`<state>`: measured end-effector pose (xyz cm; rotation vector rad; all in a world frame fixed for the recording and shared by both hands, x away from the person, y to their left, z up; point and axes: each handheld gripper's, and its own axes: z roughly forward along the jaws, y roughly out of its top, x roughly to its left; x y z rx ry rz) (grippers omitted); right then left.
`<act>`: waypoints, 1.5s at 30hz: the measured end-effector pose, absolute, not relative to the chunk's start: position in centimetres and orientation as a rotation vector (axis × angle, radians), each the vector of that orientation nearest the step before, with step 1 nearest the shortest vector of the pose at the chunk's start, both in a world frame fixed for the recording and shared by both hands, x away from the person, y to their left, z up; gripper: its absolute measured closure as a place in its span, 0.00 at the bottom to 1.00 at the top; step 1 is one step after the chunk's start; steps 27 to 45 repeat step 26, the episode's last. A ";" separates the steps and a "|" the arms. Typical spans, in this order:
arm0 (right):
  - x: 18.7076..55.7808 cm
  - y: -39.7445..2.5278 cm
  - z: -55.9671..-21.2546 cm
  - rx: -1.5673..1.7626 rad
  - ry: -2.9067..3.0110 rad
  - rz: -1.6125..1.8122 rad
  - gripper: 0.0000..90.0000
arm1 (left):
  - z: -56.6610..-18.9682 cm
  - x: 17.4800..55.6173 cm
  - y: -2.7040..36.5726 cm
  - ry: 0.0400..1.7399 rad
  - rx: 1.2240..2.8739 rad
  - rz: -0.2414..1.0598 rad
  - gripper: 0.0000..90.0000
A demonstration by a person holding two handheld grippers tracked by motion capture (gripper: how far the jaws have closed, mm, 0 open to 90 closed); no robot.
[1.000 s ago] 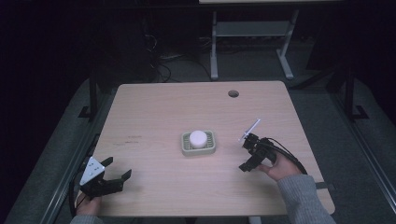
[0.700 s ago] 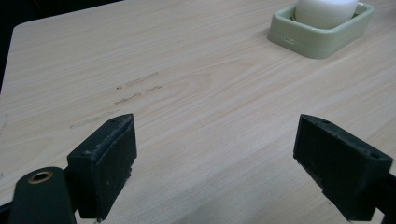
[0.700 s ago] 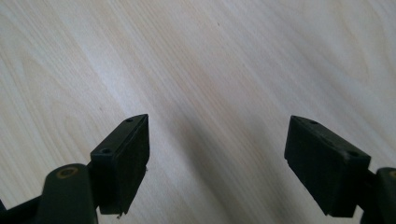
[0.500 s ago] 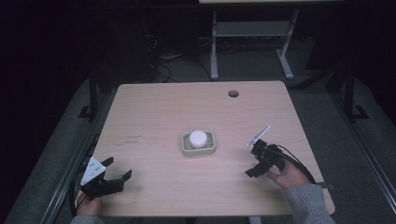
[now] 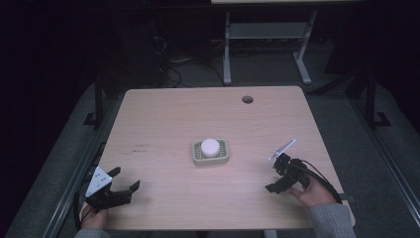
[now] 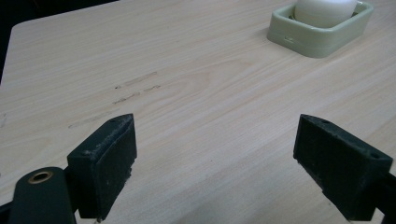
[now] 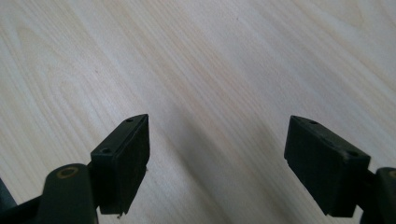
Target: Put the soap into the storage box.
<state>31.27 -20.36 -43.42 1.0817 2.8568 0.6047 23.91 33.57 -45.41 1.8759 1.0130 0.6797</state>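
Observation:
A pale green dish [image 5: 198, 157] sits at the middle of the wooden table [image 5: 168, 114] with a round white piece [image 5: 210, 147] in it. My left gripper [image 5: 126, 179] rests open near the front left corner, nothing between its fingers; its own view has the dish [image 6: 317, 42] and white piece [image 6: 324, 7] far ahead at the upper right. My right gripper [image 5: 274, 174] is open too, low over the table at the front right, well apart from the dish. Bare wood lies between its jaws in the right gripper view, where the gripper [image 7: 217, 163] points down at the tabletop.
A round cable hole [image 5: 247, 99] is near the table's far edge. Faint scuff marks [image 5: 141, 147] lie left of the dish. A metal stand [image 5: 267, 29] is on the dark floor beyond the table. The table's front edge is close behind both hands.
My right gripper has drawn back toward the person and to the right, away from the dish, and come lower. The left gripper has stayed in place.

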 end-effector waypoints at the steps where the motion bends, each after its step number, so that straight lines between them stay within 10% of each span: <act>1: 31.0 -20.6 -43.4 1.086 2.851 0.615 0.24 | -45.4 23.9 33.6 1.012 1.877 0.678 0.14; 45: 28.4 -21.7 -44.4 1.123 2.807 0.694 0.24 | -45.5 23.9 33.5 1.003 1.888 0.680 0.14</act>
